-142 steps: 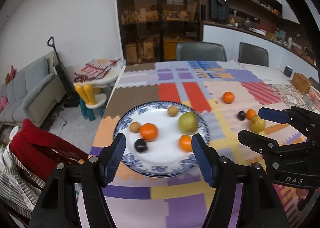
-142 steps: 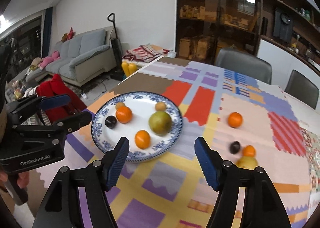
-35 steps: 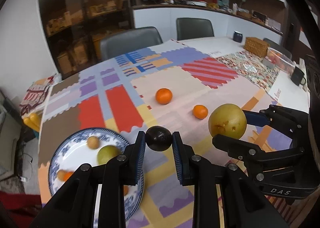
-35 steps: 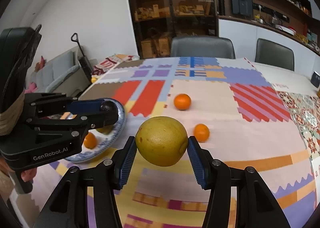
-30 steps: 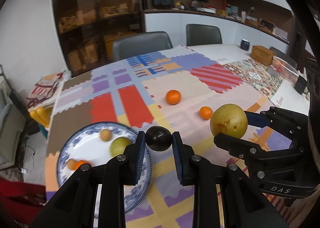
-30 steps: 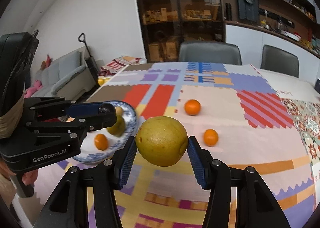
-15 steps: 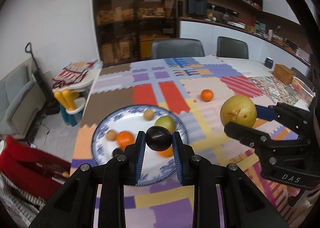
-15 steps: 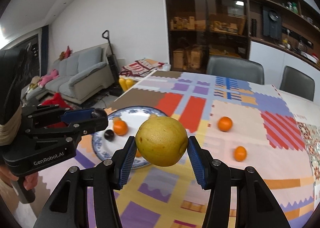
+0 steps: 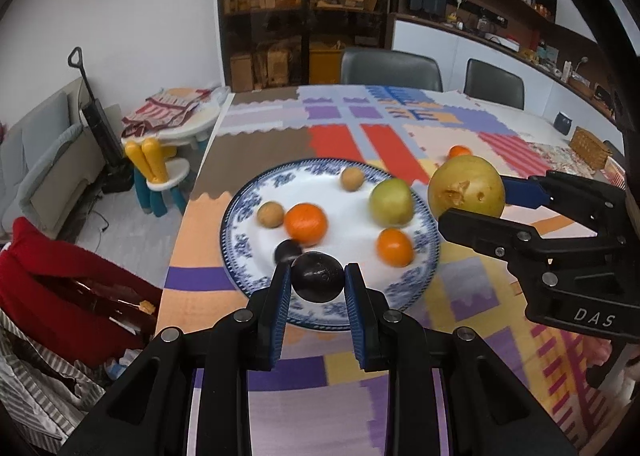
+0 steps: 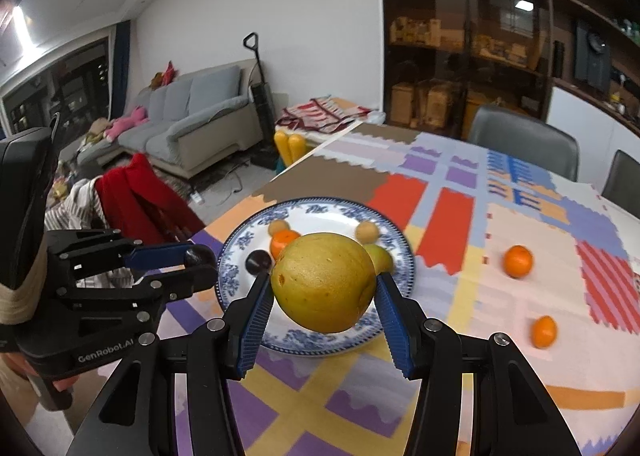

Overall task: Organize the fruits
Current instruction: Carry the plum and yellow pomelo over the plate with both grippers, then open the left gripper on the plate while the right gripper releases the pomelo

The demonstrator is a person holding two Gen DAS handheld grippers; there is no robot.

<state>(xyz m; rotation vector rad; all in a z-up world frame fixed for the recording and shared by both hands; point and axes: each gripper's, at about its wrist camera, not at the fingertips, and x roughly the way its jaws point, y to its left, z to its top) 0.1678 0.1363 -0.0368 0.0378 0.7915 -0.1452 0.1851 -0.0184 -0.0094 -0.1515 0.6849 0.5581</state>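
My left gripper is shut on a dark plum and holds it above the near rim of the blue-and-white plate. My right gripper is shut on a large yellow pear, held above the plate's right side. On the plate lie an orange, a second orange, a green pear, two small brown fruits and another dark plum. Two oranges lie on the patchwork cloth to the right.
The table's left edge is near the plate, with a red garment on a chair beside it. Two grey chairs stand at the far side. A wicker basket sits at far right.
Both grippers have swung left and closer to the plate, each still holding its fruit. The plate now sits right under the fingertips.
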